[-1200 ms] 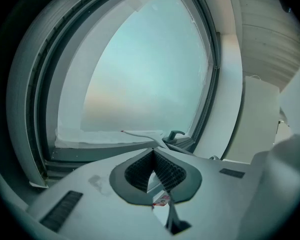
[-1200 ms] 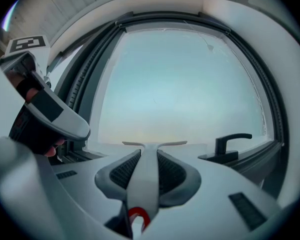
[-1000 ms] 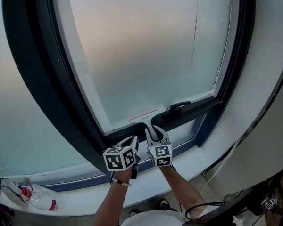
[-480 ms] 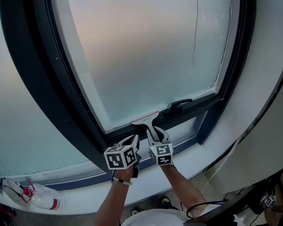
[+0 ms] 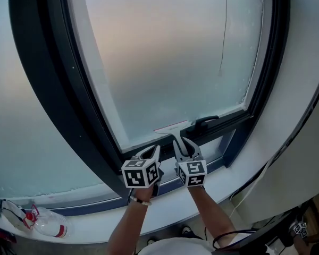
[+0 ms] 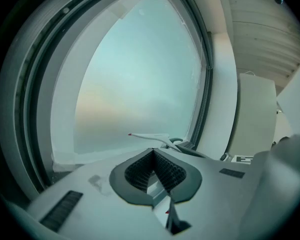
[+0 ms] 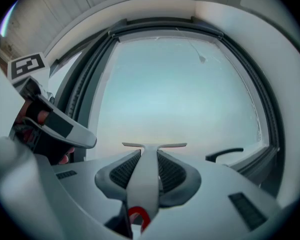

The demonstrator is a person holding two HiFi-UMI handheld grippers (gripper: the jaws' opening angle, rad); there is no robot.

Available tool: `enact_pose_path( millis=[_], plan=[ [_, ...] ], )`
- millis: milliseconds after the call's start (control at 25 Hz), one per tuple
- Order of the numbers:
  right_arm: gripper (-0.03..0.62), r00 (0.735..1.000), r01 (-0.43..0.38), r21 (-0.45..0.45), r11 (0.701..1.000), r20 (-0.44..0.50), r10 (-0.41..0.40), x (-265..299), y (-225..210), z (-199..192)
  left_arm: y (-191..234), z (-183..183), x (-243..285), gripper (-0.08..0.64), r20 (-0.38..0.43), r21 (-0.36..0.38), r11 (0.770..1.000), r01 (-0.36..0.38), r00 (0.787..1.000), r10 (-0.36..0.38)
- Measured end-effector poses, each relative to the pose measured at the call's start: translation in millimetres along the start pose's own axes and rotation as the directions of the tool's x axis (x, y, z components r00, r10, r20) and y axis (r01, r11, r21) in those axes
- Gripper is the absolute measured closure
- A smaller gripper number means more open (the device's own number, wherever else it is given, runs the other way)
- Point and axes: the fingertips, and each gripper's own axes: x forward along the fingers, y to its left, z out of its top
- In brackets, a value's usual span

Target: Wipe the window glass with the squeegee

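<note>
Just below frame centre, the right hand-held gripper point(image 5: 185, 144) is clamped on the handle of the pale grey plastic squeegee point(image 5: 173, 127), whose blade seemingly touches the bottom edge of the frosted window glass point(image 5: 170, 57). Beside it on the left, the left hand-held gripper point(image 6: 151, 153) has its jaws pressed together on nothing.

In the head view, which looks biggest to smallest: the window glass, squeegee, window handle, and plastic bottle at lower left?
1. Window glass, by far the largest.
2. Plastic bottle and squeegee look about alike, so I won't rank them.
3. Window handle, the smallest.
</note>
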Motion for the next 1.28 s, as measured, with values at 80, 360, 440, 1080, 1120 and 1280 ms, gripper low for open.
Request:
enact_pose_path(
  millis=[80,360,440,1080,1120,1280],
  plan=[
    [0.500,0.998,-0.001,-0.013,1.000,0.055,0.002,-1.0,-7.6,34.7,-7.4,21.9,-2.0,0.560,0.031,0.056,0.998,-0.007,1.000,0.005],
    [0.500,0.974,-0.005,-0.016,1.000,0.228,0.009,1.9,-36.7,161.7,-43.3,94.1,9.1,0.560,0.112,0.155,0.988,-0.002,0.994,-0.016],
    [0.501,0.962,-0.005,-0.035,0.999,0.273,0.014,1.8,-44.8,198.1,-58.3,112.4,13.0,0.560,0.129,0.178,0.984,0.009,0.991,-0.032],
    [0.500,0.844,0.012,-0.137,0.990,0.532,0.063,12.6,-106.4,464.0,-165.1,299.0,20.7,0.560,0.376,0.365,0.929,-0.060,0.922,-0.089],
    [0.500,0.840,0.004,-0.126,0.992,0.538,0.065,16.1,-109.8,474.0,-167.7,305.6,20.9,0.560,0.386,0.366,0.928,-0.068,0.919,-0.085],
    [0.500,0.843,-0.013,-0.101,0.995,0.534,0.065,28.0,-115.5,501.0,-177.5,318.8,20.0,0.560,0.392,0.365,0.928,-0.071,0.916,-0.084]
  ],
)
